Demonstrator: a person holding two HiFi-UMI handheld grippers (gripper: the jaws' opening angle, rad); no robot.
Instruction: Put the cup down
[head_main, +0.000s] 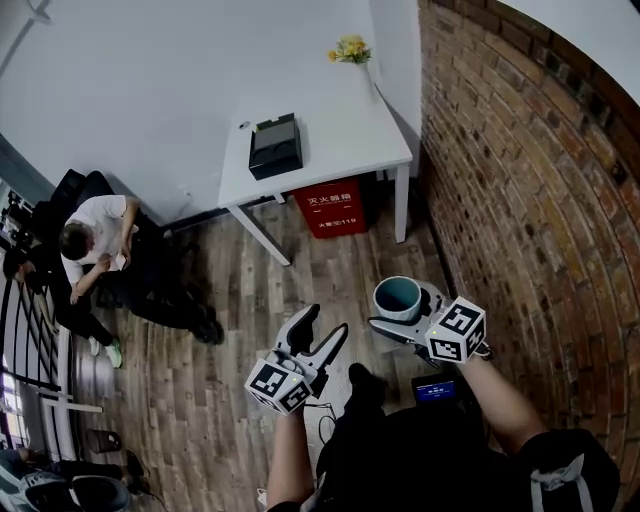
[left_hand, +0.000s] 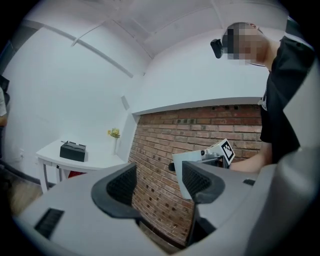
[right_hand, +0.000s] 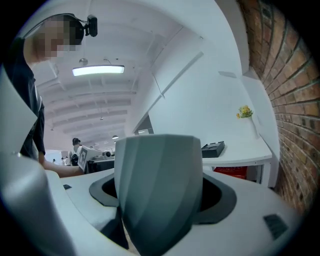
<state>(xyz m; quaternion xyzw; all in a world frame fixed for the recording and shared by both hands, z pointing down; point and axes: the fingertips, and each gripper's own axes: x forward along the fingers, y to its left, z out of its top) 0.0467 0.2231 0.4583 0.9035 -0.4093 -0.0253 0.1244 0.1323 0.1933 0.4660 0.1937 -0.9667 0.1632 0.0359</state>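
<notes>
A grey faceted cup (head_main: 397, 297) with a dark teal inside sits upright between the jaws of my right gripper (head_main: 402, 318), which is shut on it, held above the wooden floor near the brick wall. In the right gripper view the cup (right_hand: 159, 180) fills the gap between both pads. My left gripper (head_main: 322, 328) is to the left of the cup and a little lower in the head view, open, with nothing between its fingers. From the left gripper (left_hand: 159, 184) the cup (left_hand: 180, 167) shows past the right jaw. A white table (head_main: 340, 140) stands ahead.
On the table are a black box (head_main: 275, 146) and a vase of yellow flowers (head_main: 350, 48). A red box (head_main: 332, 208) stands under it. A brick wall (head_main: 520, 180) runs along the right. A person (head_main: 100, 250) sits at the left by a railing (head_main: 30, 340).
</notes>
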